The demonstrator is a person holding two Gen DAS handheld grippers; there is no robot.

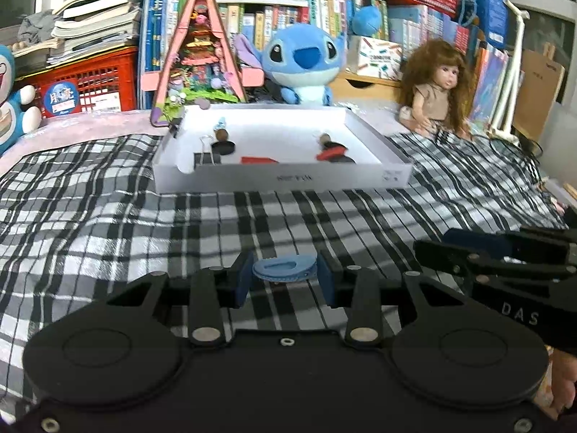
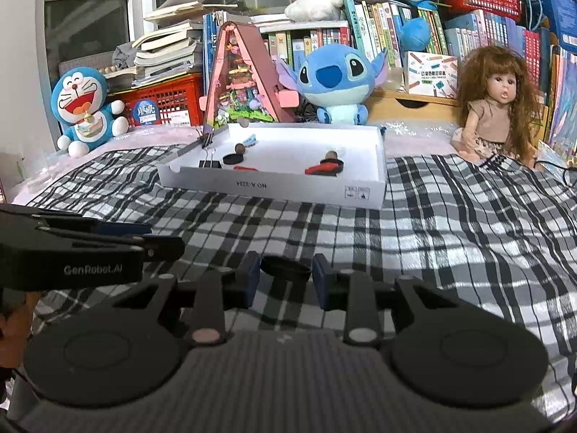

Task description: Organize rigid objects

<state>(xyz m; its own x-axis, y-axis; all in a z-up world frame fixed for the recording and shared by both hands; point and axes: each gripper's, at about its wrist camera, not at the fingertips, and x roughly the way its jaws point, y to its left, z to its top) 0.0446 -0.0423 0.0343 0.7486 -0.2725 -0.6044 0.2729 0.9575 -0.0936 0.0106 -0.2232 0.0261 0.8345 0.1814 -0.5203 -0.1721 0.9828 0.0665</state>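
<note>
Both grippers sit low over a bed spread with a black-and-white plaid blanket (image 1: pixel 108 216). Left gripper (image 1: pixel 286 278) has its two blue pads pressed against the sides of a flat blue clip (image 1: pixel 285 270), holding it just above the blanket. Right gripper (image 2: pixel 286 276) holds a small black ring-shaped piece (image 2: pixel 285 269) between its pads in the same way. The two grippers are side by side, near each other.

Straight ahead, across a bare stretch of blanket, lies a shallow white box (image 2: pixel 274 184), open at the top, its near wall facing the grippers. Inside it are a black binder clip (image 2: pixel 209 163), a black disc (image 2: pixel 232 159), a red-and-black piece (image 2: pixel 322 166) and other small items too small to make out.

Behind the box, against crowded bookshelves (image 2: pixel 378 32), stand a blue plush toy (image 2: pixel 333 79), a pink triangular model house (image 2: pixel 241 83), a Doraemon plush (image 2: pixel 84 108) at the left and a long-haired doll (image 2: pixel 497 108) at the right.
</note>
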